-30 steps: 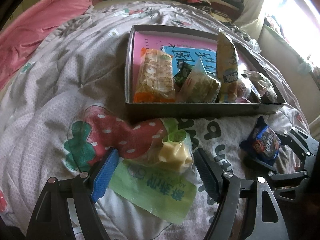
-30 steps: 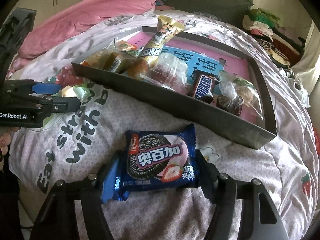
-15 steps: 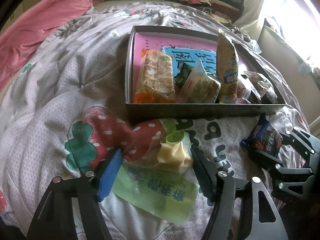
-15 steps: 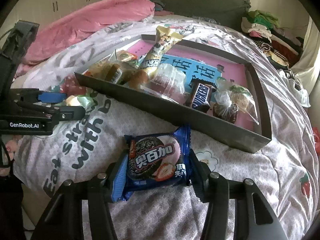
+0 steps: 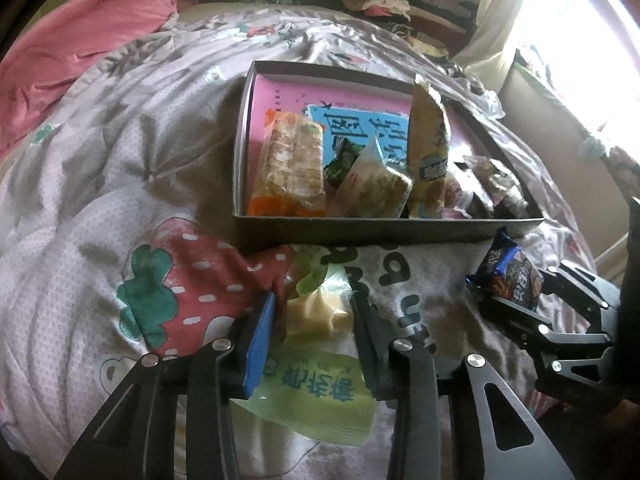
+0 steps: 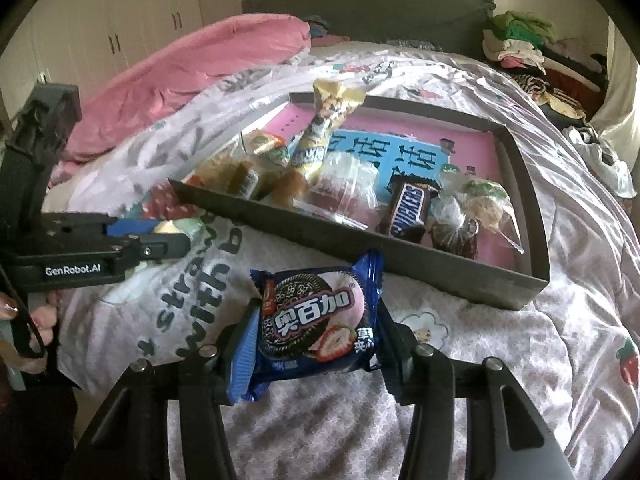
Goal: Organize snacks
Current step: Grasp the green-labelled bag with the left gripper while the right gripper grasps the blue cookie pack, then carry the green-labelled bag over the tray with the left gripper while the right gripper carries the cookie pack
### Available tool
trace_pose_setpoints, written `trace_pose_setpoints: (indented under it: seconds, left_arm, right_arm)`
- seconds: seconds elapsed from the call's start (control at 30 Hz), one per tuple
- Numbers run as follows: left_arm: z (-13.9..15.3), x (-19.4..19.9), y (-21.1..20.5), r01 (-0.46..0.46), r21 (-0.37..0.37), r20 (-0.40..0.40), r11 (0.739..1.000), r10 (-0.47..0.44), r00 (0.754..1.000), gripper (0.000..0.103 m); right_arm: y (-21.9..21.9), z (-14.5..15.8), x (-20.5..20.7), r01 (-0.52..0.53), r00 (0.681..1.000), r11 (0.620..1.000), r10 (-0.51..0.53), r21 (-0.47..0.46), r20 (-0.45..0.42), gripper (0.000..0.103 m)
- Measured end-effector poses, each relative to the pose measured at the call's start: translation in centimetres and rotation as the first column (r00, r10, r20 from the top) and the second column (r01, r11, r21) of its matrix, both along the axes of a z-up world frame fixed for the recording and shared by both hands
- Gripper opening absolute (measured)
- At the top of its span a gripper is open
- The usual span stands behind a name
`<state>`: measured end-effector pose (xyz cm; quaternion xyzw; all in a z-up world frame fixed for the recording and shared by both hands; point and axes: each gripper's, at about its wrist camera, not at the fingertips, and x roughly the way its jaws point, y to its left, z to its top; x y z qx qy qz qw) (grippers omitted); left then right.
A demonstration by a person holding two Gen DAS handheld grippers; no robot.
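Right gripper (image 6: 316, 344) clamped the blue cookie pack (image 6: 316, 320) — lifted, likely bound for the tray (image 6: 400, 256). Left gripper (image 5: 312, 316) pinched the green-wrapped snack (image 5: 316, 320), fingers touching it

Strawberry-print quilt (image 5: 120, 208) on the bed, bearing a grey snack tray (image 5: 360, 230) and green-labelled packet (image 5: 320, 384).

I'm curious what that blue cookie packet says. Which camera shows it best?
The right wrist view: the blue strawberry sandwich-cookie packet faces the camera, label readable, clamped in the right gripper. The left wrist view shows the packet only small and edge-on at its right side.
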<state>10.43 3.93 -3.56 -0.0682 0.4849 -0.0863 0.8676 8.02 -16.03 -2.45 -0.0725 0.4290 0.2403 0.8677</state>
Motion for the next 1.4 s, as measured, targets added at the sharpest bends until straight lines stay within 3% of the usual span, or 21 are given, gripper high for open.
trace_pose_setpoints:
  seconds: [0.13,0.47,0.93,1.4]
  left_arm:
    - [0.6,-0.4,0.1,-0.003,-0.023,0.012,1.000,0.004,1.000,0.033]
    - [2.0,-1.3,-0.2,0.011,-0.038,0.037,0.999,-0.009,0.999,0.033]
    - [4.8,-1.8,0.4,-0.026,-0.046,0.134,0.999,0.032,0.990,0.033]
    - [6.2,-0.8,0.9,-0.062,-0.054,0.169,0.997,0.070,0.983,0.033]
  right_arm:
    - [0.0,0.4,-0.2,-0.006,1.000,1.000,0.006,0.020,0.008,0.052]
    - [0.3,1.7,-1.0,-0.039,0.998,0.997,0.035,0.062,0.057,0.052]
    - [-1.3,3.6,-1.0,0.004,0.994,0.991,-0.019,0.132,0.112,0.052]
    - [-3.0,4.9,-0.3,0.060,0.987,0.981,-0.086,0.186,0.137,0.052]
